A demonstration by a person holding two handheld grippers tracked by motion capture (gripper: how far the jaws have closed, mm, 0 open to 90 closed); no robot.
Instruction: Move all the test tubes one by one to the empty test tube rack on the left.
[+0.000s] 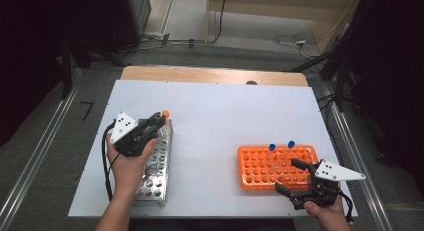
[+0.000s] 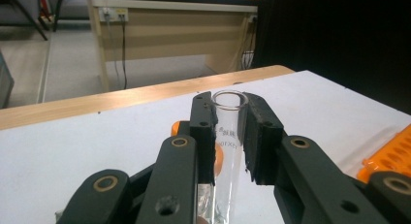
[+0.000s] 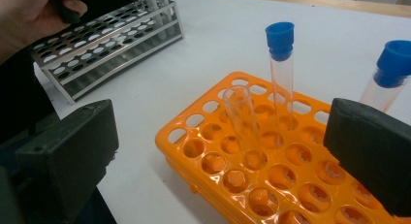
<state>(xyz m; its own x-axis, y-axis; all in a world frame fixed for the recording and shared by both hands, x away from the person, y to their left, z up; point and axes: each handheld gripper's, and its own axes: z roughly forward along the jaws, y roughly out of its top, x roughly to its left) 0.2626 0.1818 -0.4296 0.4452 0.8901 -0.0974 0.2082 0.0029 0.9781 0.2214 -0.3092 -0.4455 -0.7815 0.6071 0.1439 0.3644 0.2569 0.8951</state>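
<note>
Near the left edge of the white tabletop (image 1: 215,116), the left gripper (image 1: 159,120) hangs over the far end of a metal tube rack (image 1: 155,166), its jaws pinched on a clear glass test tube (image 2: 228,136). The left gripper view shows that tube upright between the two black pads, its open rim just above them and faint print on its wall; an orange cap (image 1: 165,113) peeks out beside the jaws. The person's left hand (image 1: 127,163) wraps the gripper body from below. Toward the near right corner of the tabletop sits an orange tube rack (image 1: 260,166), parallel to the near edge. The right gripper (image 1: 290,177) hovers at that rack's near right end with its jaws spread wide and nothing between them. In the right gripper view, an uncapped clear tube (image 3: 242,122) stands slightly tilted in a hole of the orange rack, and two blue-capped tubes (image 3: 281,69) stand in holes farther back. The two racks are well apart, with bare tabletop between them.
</note>
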